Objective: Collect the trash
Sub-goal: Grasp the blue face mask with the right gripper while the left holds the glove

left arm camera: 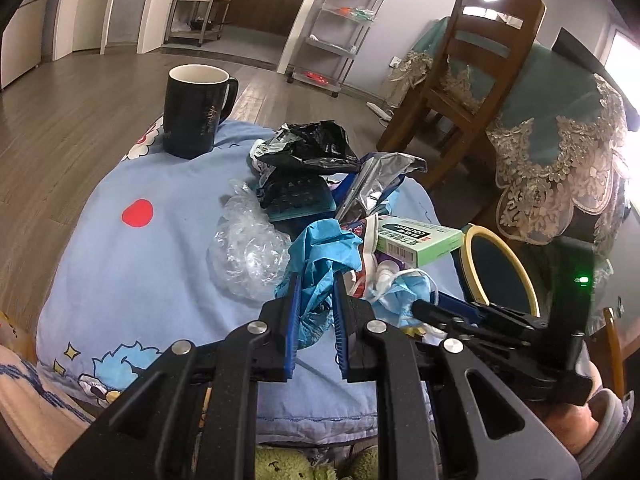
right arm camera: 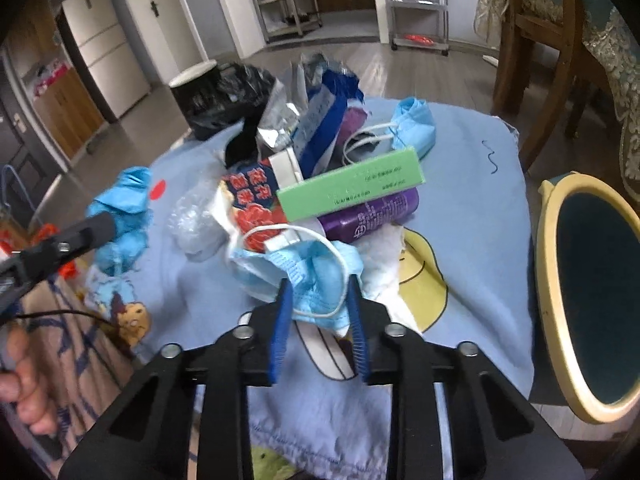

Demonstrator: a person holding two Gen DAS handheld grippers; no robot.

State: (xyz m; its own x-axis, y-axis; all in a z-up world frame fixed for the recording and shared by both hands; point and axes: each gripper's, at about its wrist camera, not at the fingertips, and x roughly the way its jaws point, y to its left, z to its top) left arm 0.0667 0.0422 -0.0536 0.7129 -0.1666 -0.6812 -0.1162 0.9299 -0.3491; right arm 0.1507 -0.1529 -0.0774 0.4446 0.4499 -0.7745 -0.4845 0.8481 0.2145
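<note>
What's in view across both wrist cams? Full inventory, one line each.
mug: 1, black, far corner of cushion
cushion: 1, light blue, under the pile
black bag: 1, black, back of pile
foil wrapper: 1, silver, mid pile
clear plastic: 1, clear, left of pile
green box: 1, green, atop purple tube
face mask: 1, blue, far side
mirror: 1, cream rim, right
left gripper: jaws shut on blue glove
right gripper: jaws shut on near mask

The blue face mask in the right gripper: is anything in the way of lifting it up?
Nothing lies on top of the blue face mask in the right gripper. Its far edge touches the red flowered wrapper and its ear loop lies over that wrapper.
</note>
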